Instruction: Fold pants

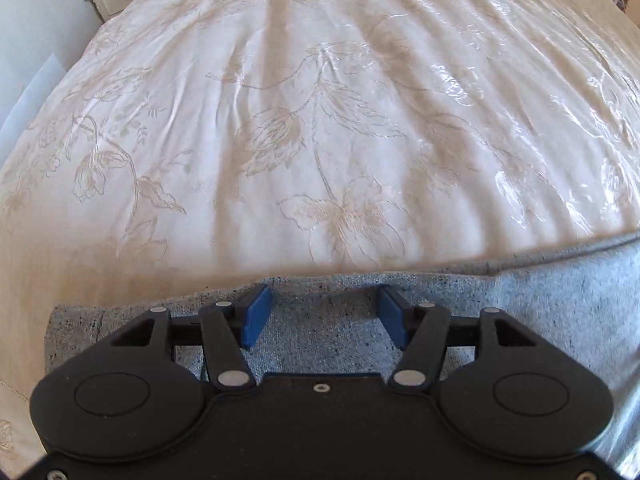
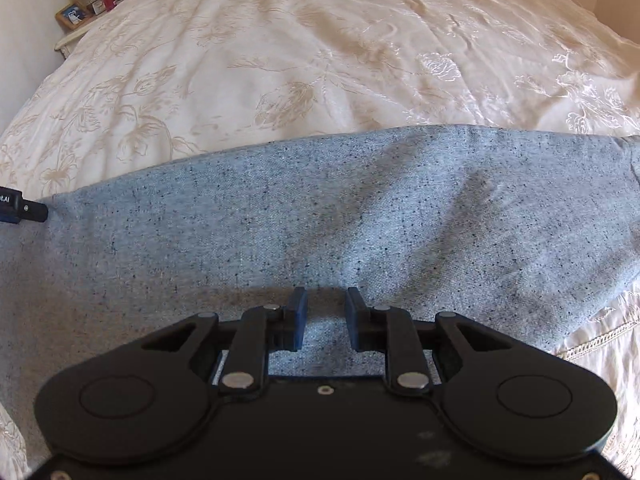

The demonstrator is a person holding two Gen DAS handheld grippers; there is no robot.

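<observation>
Nearest, the left gripper (image 1: 320, 316) hangs with its blue pads spread wide over one end of the grey pants (image 2: 320, 220), and the right gripper (image 2: 325, 318), jaws parted with nothing between them, sits over the middle. The pants lie flat across the near edge of the bedspread (image 2: 320, 40), so the step looks like picking grip points. Next, each claw must close on an edge before lifting it over.

Bright daylight, glare on the satin bedspread (image 1: 460, 76) at right, fisheye-bowed edges, soft shadows.
</observation>
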